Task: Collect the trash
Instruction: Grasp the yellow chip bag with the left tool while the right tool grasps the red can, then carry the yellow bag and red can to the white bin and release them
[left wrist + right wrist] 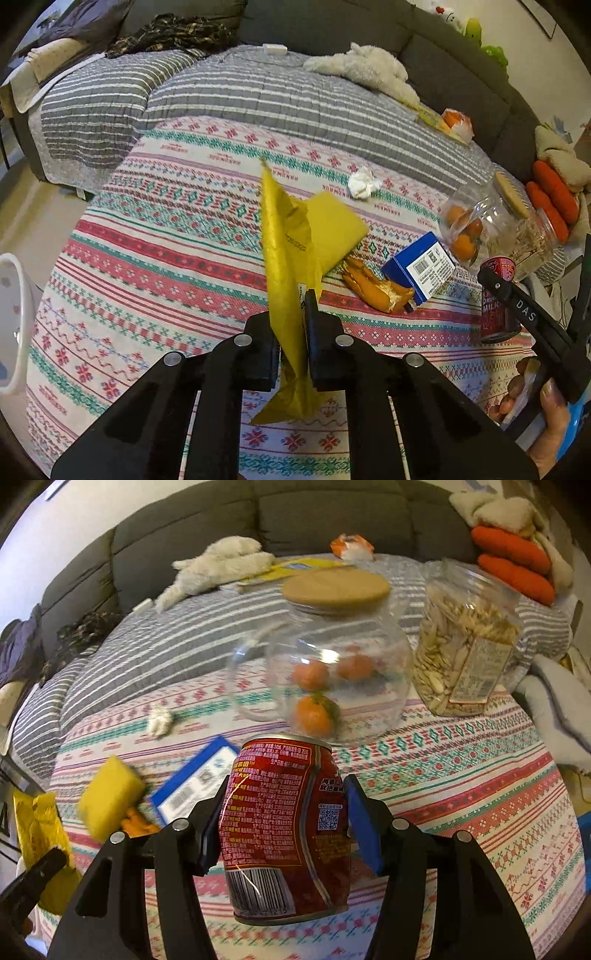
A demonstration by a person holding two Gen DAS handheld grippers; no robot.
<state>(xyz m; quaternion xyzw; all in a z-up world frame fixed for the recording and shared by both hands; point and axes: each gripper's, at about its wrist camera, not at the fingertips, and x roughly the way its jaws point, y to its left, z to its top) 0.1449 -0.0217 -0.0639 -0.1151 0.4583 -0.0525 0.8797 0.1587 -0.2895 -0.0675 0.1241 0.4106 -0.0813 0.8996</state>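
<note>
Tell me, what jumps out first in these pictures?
Two things are held up over the patterned blanket: the left gripper pinches a crumpled yellow bag, and the right gripper grips a red can between its jaws. Behind the can stands a clear jar with a wooden lid, holding small oranges; orange peel and a blue box lie on the blanket.

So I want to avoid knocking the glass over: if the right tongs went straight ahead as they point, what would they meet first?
Probably the glass jar with oranges. The right tongs are shut on the red can, and the jar stands just beyond the can's top, apart from it. Depth is unclear in this fisheye view.
</note>
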